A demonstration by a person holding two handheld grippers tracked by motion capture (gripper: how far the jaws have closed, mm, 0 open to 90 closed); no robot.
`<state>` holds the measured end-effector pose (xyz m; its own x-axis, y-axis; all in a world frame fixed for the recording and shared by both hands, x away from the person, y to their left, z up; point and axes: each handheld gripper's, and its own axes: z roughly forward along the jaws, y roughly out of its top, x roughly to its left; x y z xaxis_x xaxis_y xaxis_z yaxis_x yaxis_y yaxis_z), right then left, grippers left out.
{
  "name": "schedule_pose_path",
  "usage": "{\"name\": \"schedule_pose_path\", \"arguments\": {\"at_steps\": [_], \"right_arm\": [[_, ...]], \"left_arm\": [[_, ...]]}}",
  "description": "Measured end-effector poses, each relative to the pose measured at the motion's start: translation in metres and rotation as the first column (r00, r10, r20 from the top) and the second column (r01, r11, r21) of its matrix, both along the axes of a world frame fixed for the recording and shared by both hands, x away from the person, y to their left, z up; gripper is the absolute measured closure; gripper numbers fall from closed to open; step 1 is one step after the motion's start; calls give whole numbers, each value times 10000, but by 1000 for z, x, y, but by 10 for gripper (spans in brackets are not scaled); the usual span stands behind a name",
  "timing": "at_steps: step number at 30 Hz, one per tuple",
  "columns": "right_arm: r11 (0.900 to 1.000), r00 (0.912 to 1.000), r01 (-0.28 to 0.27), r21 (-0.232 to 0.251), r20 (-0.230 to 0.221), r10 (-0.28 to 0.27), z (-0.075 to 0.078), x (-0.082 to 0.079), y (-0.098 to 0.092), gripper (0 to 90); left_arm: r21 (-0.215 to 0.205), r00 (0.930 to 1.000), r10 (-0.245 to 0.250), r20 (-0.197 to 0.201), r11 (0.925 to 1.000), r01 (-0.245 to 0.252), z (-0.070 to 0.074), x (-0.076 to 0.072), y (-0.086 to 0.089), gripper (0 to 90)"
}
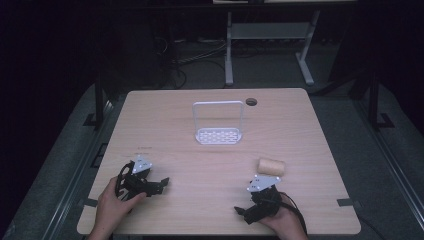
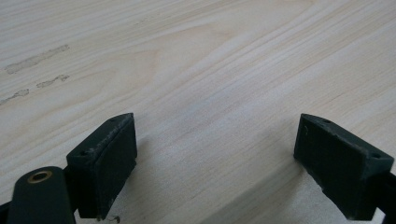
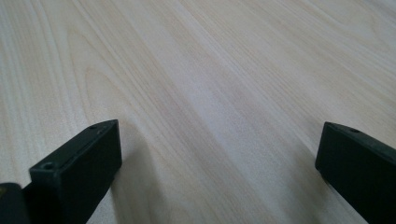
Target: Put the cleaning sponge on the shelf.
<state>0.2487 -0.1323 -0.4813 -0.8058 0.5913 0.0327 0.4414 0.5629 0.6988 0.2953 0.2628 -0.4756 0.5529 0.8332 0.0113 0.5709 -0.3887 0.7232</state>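
Resting low on the wooden table in the high view, the left gripper and right gripper flank bare wood, with the wooden cylinder lying just beyond the right one and the white rack further back. Its jaws stand wide apart over bare grain in the left gripper view, holding nothing. Likewise in the right gripper view the jaws are spread and empty, probably readied for the cylinder.

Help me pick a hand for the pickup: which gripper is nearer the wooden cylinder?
Right. The right gripper sits just below the wooden cylinder; the left gripper is far across the table to its left.
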Motion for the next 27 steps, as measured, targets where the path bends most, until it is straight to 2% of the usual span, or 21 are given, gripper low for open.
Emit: {"name": "schedule_pose_path", "arguments": {"at_steps": [12, 27], "right_arm": [[10000, 10000, 46, -11, -22, -46, 1, 0, -4, 0], [9983, 9990, 415, 415, 142, -421, 13, -3, -24, 4]], "left_arm": [[-9, 10000, 2, -11, 10000, -2, 0, 0, 0, 127], [-7, 10000, 1, 4, 10000, -1, 0, 0, 0, 126]]}}
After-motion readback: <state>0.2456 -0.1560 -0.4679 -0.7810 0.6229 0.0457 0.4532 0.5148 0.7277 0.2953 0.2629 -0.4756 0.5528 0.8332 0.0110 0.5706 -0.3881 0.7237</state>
